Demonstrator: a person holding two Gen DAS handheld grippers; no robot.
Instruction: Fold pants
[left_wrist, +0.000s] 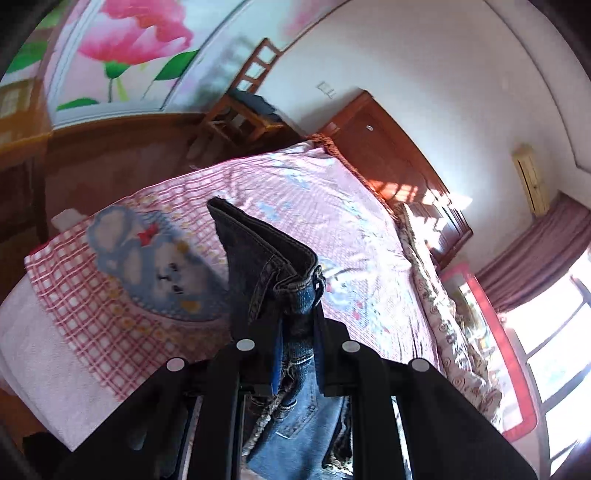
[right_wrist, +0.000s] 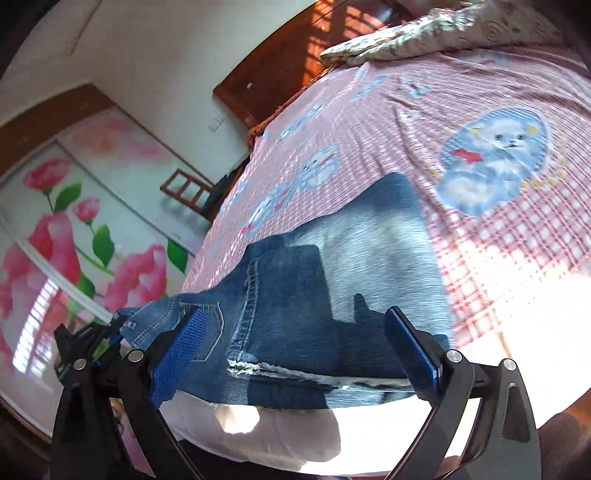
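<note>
No readable writing. Left gripper (left_wrist: 297, 325) clenched on denim jeans (left_wrist: 266, 258) waistband, stitched, frayed. Right gripper (right_wrist: 295, 343) released, blue ribbed pads wide. Checked pink bedsheet (right_wrist: 498, 240).

You've got no readable text, brand, label or number in either view. The pink-and-white checked bedspread (left_wrist: 295, 206) carries only cartoon puppy pics, no words. The blue denim jeans (right_wrist: 295, 332) show stitching but no legible tag. Wall at 12 o'clock: a small plate, too blurred to read.
</note>
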